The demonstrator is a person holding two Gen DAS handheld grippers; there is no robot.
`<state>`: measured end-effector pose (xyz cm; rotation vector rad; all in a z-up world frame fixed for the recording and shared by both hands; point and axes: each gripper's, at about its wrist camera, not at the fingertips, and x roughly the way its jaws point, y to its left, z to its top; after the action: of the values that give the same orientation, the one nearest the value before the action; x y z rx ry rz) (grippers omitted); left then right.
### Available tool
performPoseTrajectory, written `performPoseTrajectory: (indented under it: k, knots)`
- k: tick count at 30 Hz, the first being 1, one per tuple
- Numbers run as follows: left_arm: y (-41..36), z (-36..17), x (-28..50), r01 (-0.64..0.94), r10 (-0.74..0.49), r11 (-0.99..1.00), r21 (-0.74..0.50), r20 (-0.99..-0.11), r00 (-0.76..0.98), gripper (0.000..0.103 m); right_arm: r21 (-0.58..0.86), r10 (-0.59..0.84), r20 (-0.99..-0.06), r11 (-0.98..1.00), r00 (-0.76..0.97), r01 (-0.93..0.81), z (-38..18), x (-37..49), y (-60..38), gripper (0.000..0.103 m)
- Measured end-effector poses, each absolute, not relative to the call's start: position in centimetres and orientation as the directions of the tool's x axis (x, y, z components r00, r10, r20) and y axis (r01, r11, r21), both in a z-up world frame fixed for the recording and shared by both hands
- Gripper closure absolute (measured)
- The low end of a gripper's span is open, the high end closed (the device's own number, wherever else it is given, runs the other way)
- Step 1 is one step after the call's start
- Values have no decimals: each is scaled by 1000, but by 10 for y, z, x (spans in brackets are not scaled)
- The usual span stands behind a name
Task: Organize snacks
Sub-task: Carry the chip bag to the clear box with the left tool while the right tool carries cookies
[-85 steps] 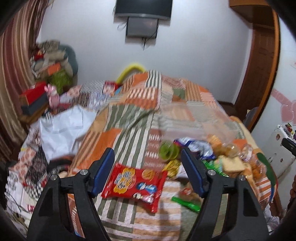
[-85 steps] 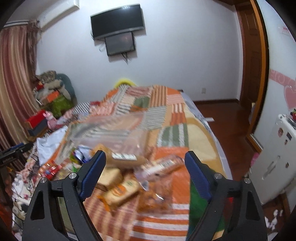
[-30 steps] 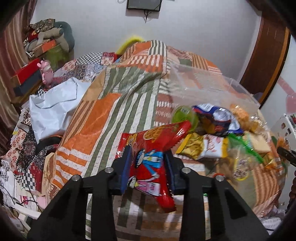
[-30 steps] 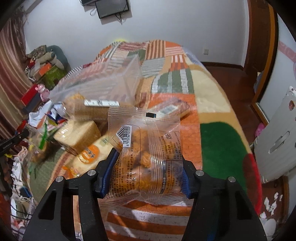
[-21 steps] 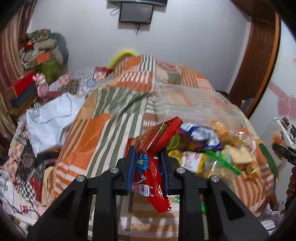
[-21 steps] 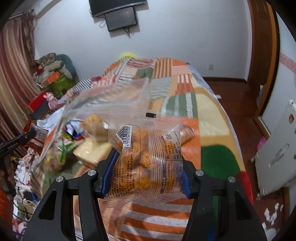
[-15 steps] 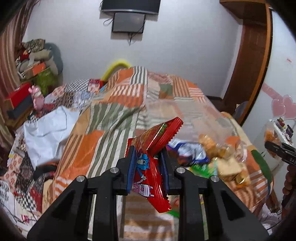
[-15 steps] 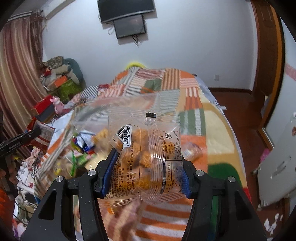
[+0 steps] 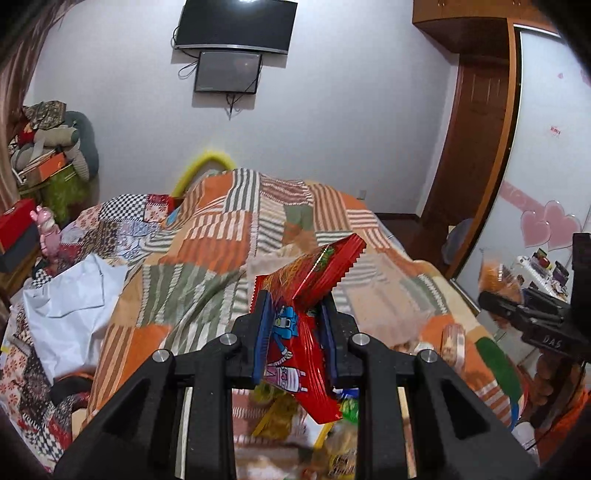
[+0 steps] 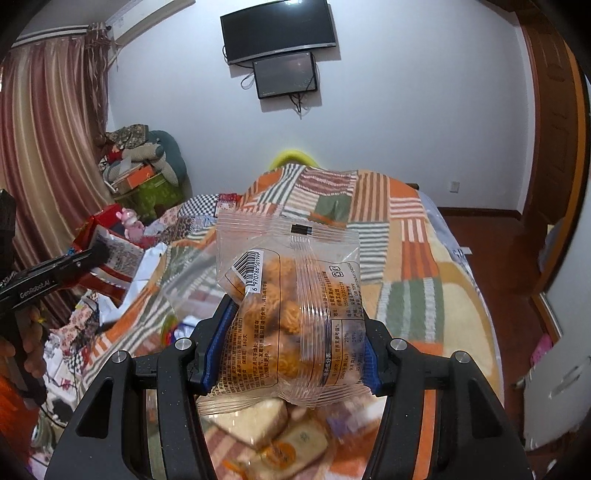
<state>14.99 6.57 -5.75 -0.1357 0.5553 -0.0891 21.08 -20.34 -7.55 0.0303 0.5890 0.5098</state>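
The bed [image 9: 207, 266], spread with a patchwork quilt of orange, green and striped squares, stretches ahead of and below both tools, and it seems to serve as the sorting surface, since the remaining snacks lie in a loose heap [image 10: 266, 439] right under the fingers, blurred there so that an exact count is not possible; at least three pale packets can be made out beneath the right tool. Beyond the far end of the bed, two dark screens [image 10: 279, 33] hang on the wall, one above the other, and left of the tools sits a pile of cushions and boxes [image 9: 48, 147]. The right tool [image 10: 290, 354] is closed about halfway on one clear packet of orange fried snacks [image 10: 291, 314], pinched across its lower body so it stands upright with its printed back and barcode toward the camera; it is lifted clear of the heap, probably so it can be carried to its group. The left tool [image 9: 295, 343] is closed much narrower on one red foil snack bag [image 9: 299, 325], gripped at mid-length so the upper half folds over and forward while the lower end hangs below the fingers, also off the bed. Each tool thus holds exactly one packet, two in the air altogether, well apart from each other, and I judge the sorting to be at an early stage.
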Motion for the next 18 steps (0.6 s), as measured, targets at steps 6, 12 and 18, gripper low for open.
performPoseTrajectory:
  k: [6,12,18]
  knots:
    - [61,-53,176,69,-143,985,-161,-512,847,78,172,474,-522,873,710,-456,-76,229,-194,49]
    - [56,-58,198,77,-160,981,-178,-519,840,78,178,471,-534,875,702,-451,-80,246,-187,49]
    - [52,-69,226,86,-174,979,-185,-539,824,78,159,457,-576,876,678,-455,-89,265,-174,49]
